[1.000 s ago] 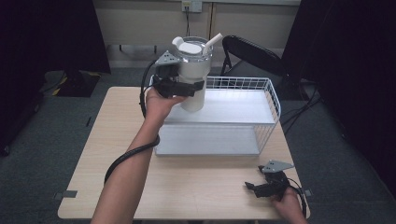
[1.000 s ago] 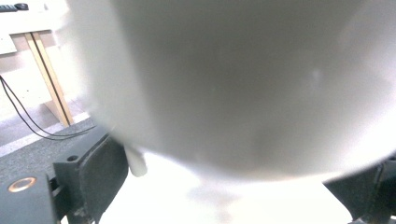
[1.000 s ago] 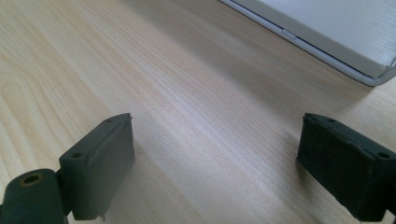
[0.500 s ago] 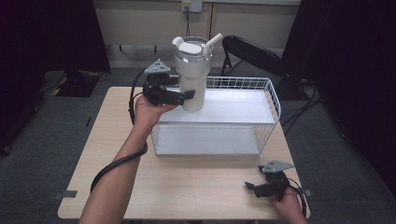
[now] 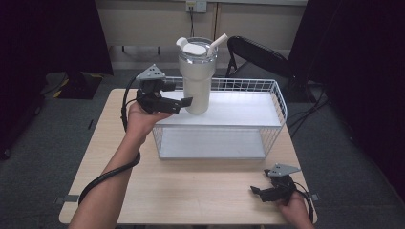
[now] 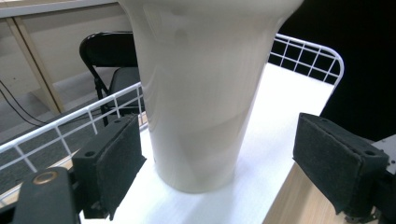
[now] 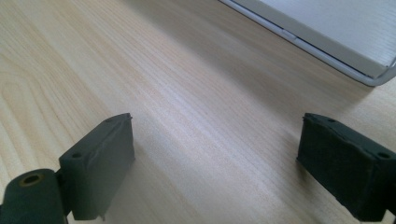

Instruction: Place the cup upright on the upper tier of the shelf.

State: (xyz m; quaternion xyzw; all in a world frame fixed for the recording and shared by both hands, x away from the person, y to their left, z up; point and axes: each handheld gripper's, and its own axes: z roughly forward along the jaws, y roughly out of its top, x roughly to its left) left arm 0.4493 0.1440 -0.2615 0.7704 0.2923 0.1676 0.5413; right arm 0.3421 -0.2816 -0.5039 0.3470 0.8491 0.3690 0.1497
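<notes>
A tall cream tumbler (image 5: 197, 81) with a lid and straw stands upright on the top shelf (image 5: 239, 112) of a white wire rack (image 5: 274, 90), near its left end. My left gripper (image 5: 180, 105) hovers just left of the tumbler, open, its jaws pointing at the cup's lower part. In the left gripper view the tumbler (image 6: 201, 93) rises between the spread pads (image 6: 114, 163) without touching them. My right gripper (image 5: 255, 192) rests low at the table's front right, open, with bare wood between its pads (image 7: 100, 158).
The rack sits across the back half of the wooden table (image 5: 191, 191), with a lower shelf (image 5: 210, 143) under the top one. A black folding chair (image 5: 258, 52) stands behind the table. A corner of the rack's base (image 7: 327, 37) lies ahead of the right gripper.
My left gripper has drawn back to the left, away from the tumbler, which stays standing on the top shelf. The right gripper has not moved.
</notes>
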